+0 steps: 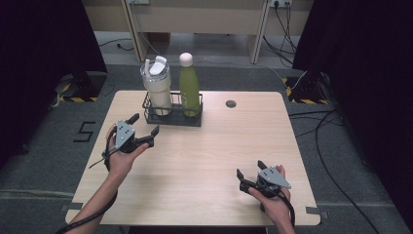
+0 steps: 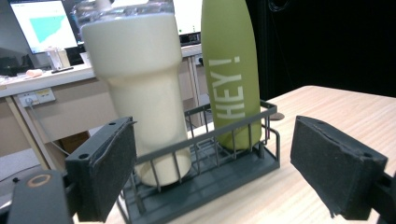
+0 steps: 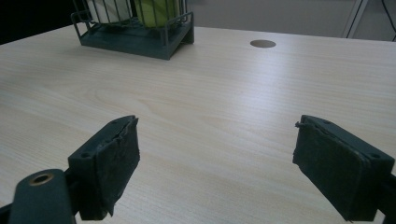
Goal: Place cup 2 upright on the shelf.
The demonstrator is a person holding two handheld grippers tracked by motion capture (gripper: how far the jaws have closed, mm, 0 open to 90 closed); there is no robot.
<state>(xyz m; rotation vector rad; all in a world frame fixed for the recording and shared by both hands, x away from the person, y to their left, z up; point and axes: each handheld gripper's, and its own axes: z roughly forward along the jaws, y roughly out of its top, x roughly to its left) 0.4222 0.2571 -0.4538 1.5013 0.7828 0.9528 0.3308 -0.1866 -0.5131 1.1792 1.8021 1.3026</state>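
Observation:
A dark wire rack (image 1: pixel 173 117) stands at the back middle of the wooden table (image 1: pixel 214 146). In it stand a cream tumbler (image 1: pixel 157 88) with a white lid and straw, and a green bottle (image 1: pixel 189 87) with a white cap, lettered "HEY!" (image 2: pixel 227 88). My left gripper (image 1: pixel 144 126) hovers just left of and in front of the rack, open, nothing between its jaws. The left gripper view looks at the tumbler (image 2: pixel 140 88) and rack (image 2: pixel 205 163) close up. My right gripper (image 1: pixel 249 171) rests near the front right, open and empty; the rack (image 3: pixel 135 32) lies far ahead of it.
A round cable hole (image 1: pixel 231 103) is in the table top right of the rack. Black curtains flank the table, and cables run over the floor at the right. A desk with monitors (image 2: pixel 42 23) stands behind the table.

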